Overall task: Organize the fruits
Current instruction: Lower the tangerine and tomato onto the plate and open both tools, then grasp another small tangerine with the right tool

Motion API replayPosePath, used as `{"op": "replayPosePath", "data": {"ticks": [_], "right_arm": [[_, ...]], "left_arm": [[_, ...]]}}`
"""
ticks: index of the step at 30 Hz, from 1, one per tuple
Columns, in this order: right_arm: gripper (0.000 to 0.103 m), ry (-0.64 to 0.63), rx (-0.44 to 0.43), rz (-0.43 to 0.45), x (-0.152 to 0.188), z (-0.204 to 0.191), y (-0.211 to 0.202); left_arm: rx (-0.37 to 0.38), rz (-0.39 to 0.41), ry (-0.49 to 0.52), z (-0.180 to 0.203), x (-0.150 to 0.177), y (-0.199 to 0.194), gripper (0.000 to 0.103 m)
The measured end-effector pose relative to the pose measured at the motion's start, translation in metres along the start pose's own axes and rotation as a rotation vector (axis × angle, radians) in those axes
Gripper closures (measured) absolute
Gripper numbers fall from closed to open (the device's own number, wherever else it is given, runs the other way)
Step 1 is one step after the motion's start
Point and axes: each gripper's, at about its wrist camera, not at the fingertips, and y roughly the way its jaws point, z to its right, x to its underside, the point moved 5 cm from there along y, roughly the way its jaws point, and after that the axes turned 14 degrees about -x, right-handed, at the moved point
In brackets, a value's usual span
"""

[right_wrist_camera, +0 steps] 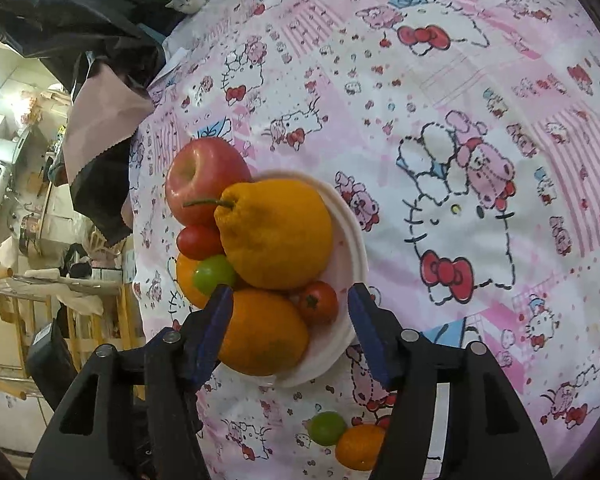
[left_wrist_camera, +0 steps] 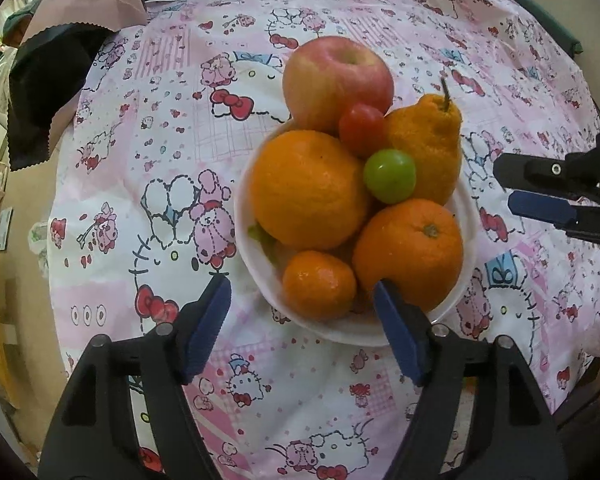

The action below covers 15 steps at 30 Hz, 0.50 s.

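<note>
Both grippers' blue pads hang parted and empty over the white bowl [left_wrist_camera: 466, 216] of fruit.

Left gripper [left_wrist_camera: 302, 310] and right gripper [right_wrist_camera: 290, 312] hover above it. Heaped in the bowl: a heavy, firm apple [left_wrist_camera: 336, 82], grippable around its middle; tomatoes [left_wrist_camera: 362, 130], soft and easily crushed.

The left black two-finger tool with blue pads [left_wrist_camera: 302, 304] points steeply downward, its jaws standing apart with neither pad pressing on anything. The right black two-finger tool with blue pads [right_wrist_camera: 290, 316] tilts down less sharply — its jaws are likewise spread, gripping nothing. In the left wrist view the right tool's fingers [left_wrist_camera: 540, 204] reach in from the right edge, apart.
</note>
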Motion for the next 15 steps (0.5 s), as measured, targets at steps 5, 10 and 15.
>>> {"op": "replayPosePath", "data": {"ticks": [5, 10, 15], "right_arm": [[0.04, 0.02, -0.001, 0.029, 0.007, 0.001, -0.018], [0.04, 0.007, -0.004, 0.057, 0.018, -0.005, -0.04], [0.04, 0.011, -0.006, 0.078, 0.031, -0.005, -0.057]], "left_arm": [[-0.006, 0.041, -0.002, -0.002, 0.003, -0.015, 0.032], [-0.008, 0.073, -0.021, -0.007, 0.007, -0.033, 0.032], [-0.007, 0.117, -0.034, -0.014, 0.011, -0.053, 0.032]]}}
